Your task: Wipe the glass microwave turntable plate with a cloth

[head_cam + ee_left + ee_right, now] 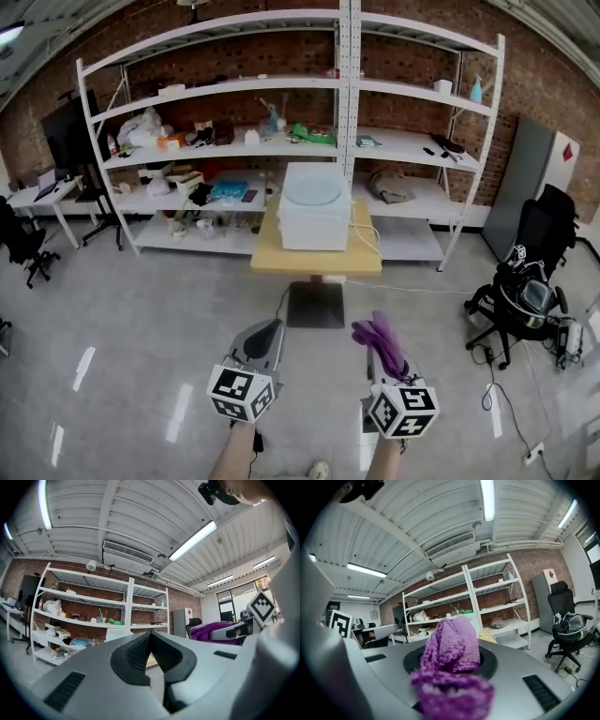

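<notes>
The big white shelving (225, 150) fills the back wall. In front of it stands a small wooden counter (267, 253), well apart from the person. A white microwave (314, 225) covers most of the counter, leaving a bare strip along the front edge and the left side.

The glass turntable plate (312, 190) lies flat on top of the microwave, face up. It's round, so there's no real long axis, just a flat disc with its rim running all the way around. By the look of it, it'll be stiff, a bit heavy, slick and breakable. The sensible hold is probably a pinch on the rim nearest the front edge of the counter, or pressing it down while it gets wiped. It could easily skate on that smooth microwave top.

The purple cloth (380, 339) is soft, light and fuzzy. It's bunched up, with its long axis running forward out of the right gripper (386, 367), whose jaws are clamped on it. The left gripper (267, 333) has its jaws pressed together with nothing between them. Neither gripper is near the plate, so wiping hasn't started.
</notes>
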`<state>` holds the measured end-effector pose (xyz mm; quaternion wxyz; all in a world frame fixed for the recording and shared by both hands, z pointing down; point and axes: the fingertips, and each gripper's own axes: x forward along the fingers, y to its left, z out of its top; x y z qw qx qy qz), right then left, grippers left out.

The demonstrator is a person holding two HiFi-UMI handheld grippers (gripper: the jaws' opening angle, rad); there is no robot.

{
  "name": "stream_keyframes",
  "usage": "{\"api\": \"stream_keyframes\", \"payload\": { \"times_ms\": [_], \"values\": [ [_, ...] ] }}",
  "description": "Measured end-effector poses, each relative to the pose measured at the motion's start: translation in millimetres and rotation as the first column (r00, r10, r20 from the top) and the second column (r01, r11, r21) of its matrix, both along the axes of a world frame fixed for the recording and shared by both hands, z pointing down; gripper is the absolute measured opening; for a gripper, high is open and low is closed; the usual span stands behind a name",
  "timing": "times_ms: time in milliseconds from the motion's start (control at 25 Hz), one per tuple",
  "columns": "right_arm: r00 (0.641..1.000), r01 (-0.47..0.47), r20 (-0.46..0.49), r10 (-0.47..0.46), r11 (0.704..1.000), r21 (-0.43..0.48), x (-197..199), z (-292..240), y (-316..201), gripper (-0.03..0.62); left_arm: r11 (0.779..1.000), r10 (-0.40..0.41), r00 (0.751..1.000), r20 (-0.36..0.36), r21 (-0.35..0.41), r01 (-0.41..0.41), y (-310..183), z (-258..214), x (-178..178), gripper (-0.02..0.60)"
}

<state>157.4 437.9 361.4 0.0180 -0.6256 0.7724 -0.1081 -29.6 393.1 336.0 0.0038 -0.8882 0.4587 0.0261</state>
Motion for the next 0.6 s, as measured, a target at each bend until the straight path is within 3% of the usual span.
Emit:
{"api": "stream_keyframes", "payload": {
  "times_ms": [280,600],
  "values": [
    [0.984,0.054,-0.175,-0.030,0.989,0.136,-89.9,-36.9,20.5,0.057,0.999,-0.037,0.999,-0.015,0.024,0.037,22.9,-9.6,-58.3,0.002],
    [0.981,0.085,-0.184,-0.067,0.992,0.092,-122.4,-32.6,23.6,0.057,0.998,-0.058,0.998,-0.023,0.004,0.058,30.4,-8.8,-87.9,0.002]
  ]
}}
